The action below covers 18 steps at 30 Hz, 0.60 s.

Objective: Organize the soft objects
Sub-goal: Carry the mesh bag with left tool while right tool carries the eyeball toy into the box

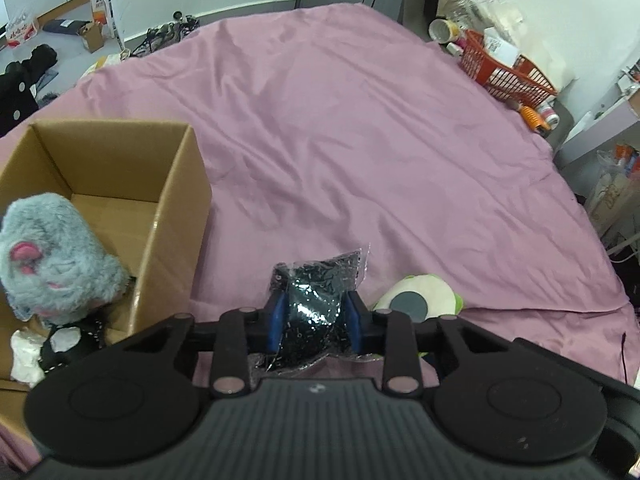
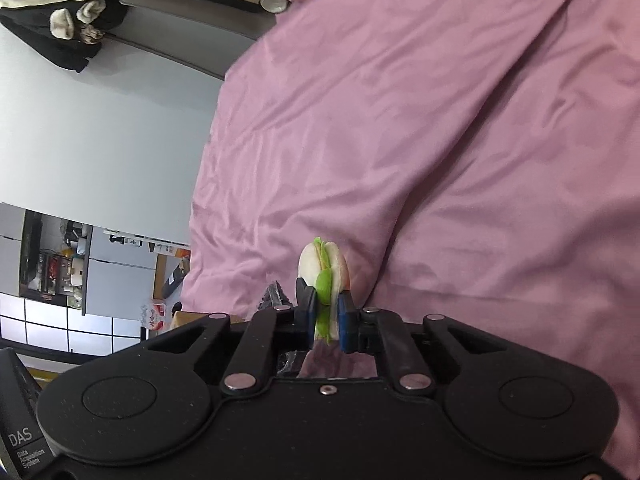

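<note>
On the wrinkled pink bedsheet (image 1: 360, 128), the left gripper (image 1: 314, 316) pinched a crinkly clear bag of black bits (image 1: 316, 300), while the right gripper (image 2: 326, 312) squeezed a flat white-and-green plush toy (image 2: 324, 268) (both seemed light, yielding, best gripped mid-body) beside the open cardboard box (image 1: 176, 208).

I read "DAS" with "Data Acquisition System" beneath it on the black device casing (image 2: 25, 446) at lower left of my right wrist view, red print on a white package (image 1: 22, 28) on the floor too blurred to read
</note>
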Available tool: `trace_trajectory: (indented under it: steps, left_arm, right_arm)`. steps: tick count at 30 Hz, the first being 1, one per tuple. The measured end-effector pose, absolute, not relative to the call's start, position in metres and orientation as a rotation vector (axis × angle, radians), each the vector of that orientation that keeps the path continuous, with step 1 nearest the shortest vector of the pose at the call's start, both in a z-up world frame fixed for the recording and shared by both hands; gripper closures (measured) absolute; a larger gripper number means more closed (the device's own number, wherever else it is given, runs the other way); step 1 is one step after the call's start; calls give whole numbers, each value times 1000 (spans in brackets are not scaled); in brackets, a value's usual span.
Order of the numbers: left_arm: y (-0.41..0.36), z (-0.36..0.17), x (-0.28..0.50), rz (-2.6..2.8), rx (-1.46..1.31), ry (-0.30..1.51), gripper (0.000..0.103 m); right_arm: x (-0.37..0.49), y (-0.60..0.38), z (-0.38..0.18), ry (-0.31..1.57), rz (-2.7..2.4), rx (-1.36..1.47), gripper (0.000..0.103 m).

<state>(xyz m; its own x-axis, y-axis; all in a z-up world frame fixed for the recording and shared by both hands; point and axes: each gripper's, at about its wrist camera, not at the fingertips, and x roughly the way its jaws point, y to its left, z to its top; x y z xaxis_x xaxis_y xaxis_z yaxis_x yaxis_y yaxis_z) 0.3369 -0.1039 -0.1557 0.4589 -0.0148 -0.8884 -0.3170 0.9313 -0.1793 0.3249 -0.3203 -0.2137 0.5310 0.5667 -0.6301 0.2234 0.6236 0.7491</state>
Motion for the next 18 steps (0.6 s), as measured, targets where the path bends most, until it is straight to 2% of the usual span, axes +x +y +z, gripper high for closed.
trace_trajectory:
  steps: [10, 18]
  left_arm:
    - [-94, -120, 314, 186, -323, 1025, 72]
    - [-71, -87, 293, 197, -320, 975, 72]
  right_arm:
    - [314, -321, -166, 896, 311, 900, 92]
    - [306, -305, -139, 865, 398, 842, 92]
